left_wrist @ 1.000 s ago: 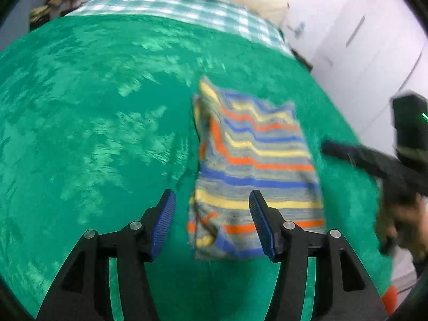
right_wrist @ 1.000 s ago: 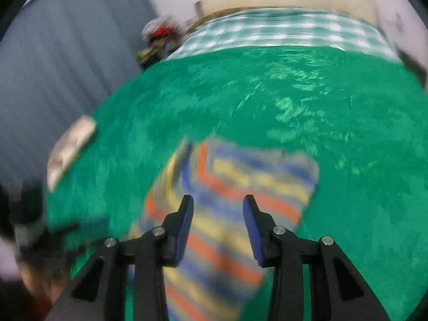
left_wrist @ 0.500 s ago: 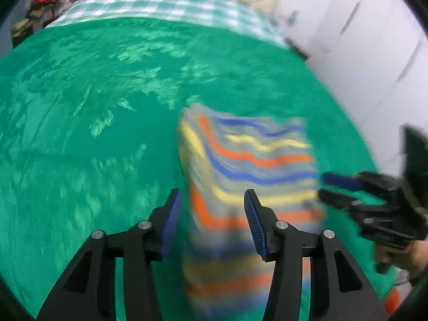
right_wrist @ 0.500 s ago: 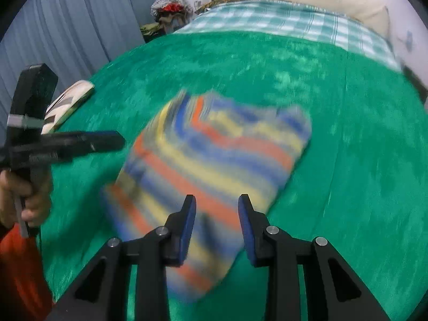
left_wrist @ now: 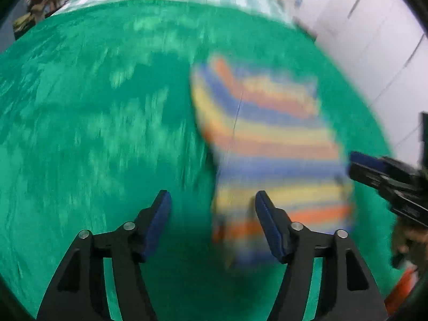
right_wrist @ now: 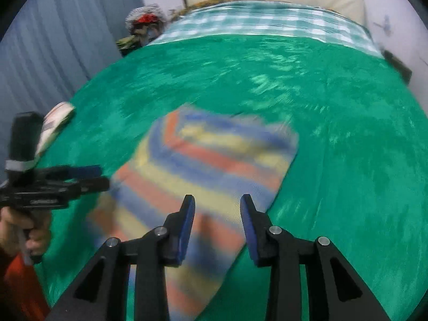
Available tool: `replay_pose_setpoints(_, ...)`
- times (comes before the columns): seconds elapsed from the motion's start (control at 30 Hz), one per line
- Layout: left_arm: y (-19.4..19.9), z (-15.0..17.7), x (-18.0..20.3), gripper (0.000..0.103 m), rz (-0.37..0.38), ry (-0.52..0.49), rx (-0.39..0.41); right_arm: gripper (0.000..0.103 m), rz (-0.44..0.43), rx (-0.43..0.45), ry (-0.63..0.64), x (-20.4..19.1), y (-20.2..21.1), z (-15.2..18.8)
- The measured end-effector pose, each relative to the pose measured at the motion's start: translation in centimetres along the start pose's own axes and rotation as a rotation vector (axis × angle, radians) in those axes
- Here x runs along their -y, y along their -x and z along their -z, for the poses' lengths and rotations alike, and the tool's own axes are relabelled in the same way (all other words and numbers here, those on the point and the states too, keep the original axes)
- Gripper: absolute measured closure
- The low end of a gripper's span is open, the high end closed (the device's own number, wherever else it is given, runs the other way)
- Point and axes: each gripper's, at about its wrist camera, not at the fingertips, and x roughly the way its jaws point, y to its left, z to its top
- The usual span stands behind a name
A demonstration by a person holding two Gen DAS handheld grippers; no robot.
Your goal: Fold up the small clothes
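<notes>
The striped cloth (left_wrist: pixel 270 144), folded and blurred, is laid flat on the green blanket (left_wrist: pixel 93 120). The left gripper (left_wrist: pixel 211 222) is held half open over its near left corner, jaws just widened, nothing pinched. The right gripper (right_wrist: pixel 217 227) is kept narrower above the cloth's near right edge, empty too.

The left tool (left_wrist: pixel 211 219) points steeply down over the bed (left_wrist: pixel 80 133), its jaws apart and just widened, with nothing pressed between the blue pads (left_wrist: pixel 267 224). The right tool (right_wrist: pixel 217 224) also tilts down, jaws narrower but apart, gripping nothing. In the right view a hand (right_wrist: pixel 24 230) with an orange sleeve (right_wrist: pixel 18 283) holds the left tool's handle near the bed's left edge.
</notes>
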Motion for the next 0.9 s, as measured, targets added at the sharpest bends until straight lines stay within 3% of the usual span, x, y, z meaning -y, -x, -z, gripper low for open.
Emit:
replay_pose_setpoints(0.1,0.4,2.6,0.0,0.047,-0.048,-0.01,0.009,0.067,0.024,-0.137,-0.033,-1.2,-2.4,6.1)
replay_pose_setpoints(0.17,2.1,3.8,0.4,0.047,-0.076,-0.014,0.003,0.064,0.072,-0.086,-0.058,-2.1,-0.5,8.5)
replay_pose_setpoints(0.23,3.9,5.4,0.9,0.034,-0.108,-0.008,-0.019,0.064,0.068,-0.121,-0.111,-2.5,1.2,10.3)
replay_pose_setpoints(0.3,5.5,6.5,1.6,0.024,-0.124,-0.016,0.0,0.052,0.097,-0.09,-0.144,-3.2,3.6,11.6)
replay_pose_setpoints(0.33,6.2,7.1,2.2,0.017,-0.131,-0.022,0.017,0.038,0.107,-0.076,-0.155,-3.5,4.5,12.2)
replay_pose_setpoints(0.37,7.2,7.6,2.7,0.014,-0.146,-0.03,0.039,0.03,0.117,-0.059,-0.171,-3.8,5.4,12.8)
replay_pose_setpoints(0.43,8.7,8.6,3.4,0.008,-0.174,-0.04,0.079,0.029,0.128,-0.036,-0.194,-4.1,6.7,13.9)
replay_pose_setpoints(0.57,9.6,9.8,3.9,0.007,-0.165,-0.029,0.075,0.021,0.174,-0.048,-0.234,-4.9,8.1,16.6)
replay_pose_setpoints(0.9,10.6,13.4,6.3,0.007,-0.195,-0.098,0.087,0.018,0.248,-0.043,-0.231,-6.2,8.2,19.0)
